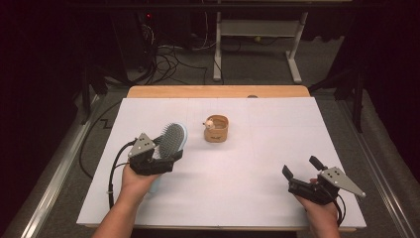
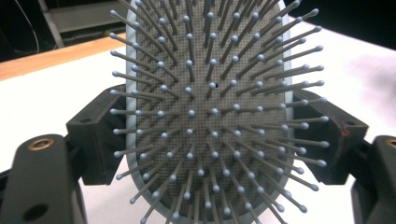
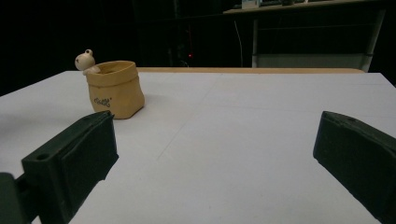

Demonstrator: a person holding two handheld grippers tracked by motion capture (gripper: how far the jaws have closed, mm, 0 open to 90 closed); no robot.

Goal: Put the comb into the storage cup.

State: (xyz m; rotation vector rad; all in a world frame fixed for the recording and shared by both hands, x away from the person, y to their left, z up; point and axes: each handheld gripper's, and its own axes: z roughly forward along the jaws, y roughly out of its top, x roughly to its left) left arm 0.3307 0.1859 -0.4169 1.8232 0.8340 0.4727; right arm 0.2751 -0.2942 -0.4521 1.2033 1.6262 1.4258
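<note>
A light-blue hairbrush [image 1: 172,138] with a grey bristle pad is tilted up off the white table sheet at the left. My left gripper [image 1: 166,152] is shut on its head, one jaw on each side edge, and the handle runs down past the hand. The bristles of the hairbrush [image 2: 210,107] face the camera in the left gripper view, with a black jaw at either edge. A tan sack-shaped pot [image 1: 216,128] with a small round-headed figure on its rim stands mid-table. My right gripper [image 1: 300,167] is open near the front right with nothing between its jaws. In its view the pot [image 3: 115,89] is ahead to the left.
The white sheet [image 1: 257,148] covers the table, with a wooden strip [image 1: 218,91] along the far edge. Beyond the table are floor cables [image 1: 168,59] and a white desk frame [image 1: 257,44]. A metal rail [image 1: 54,173] runs along the left side.
</note>
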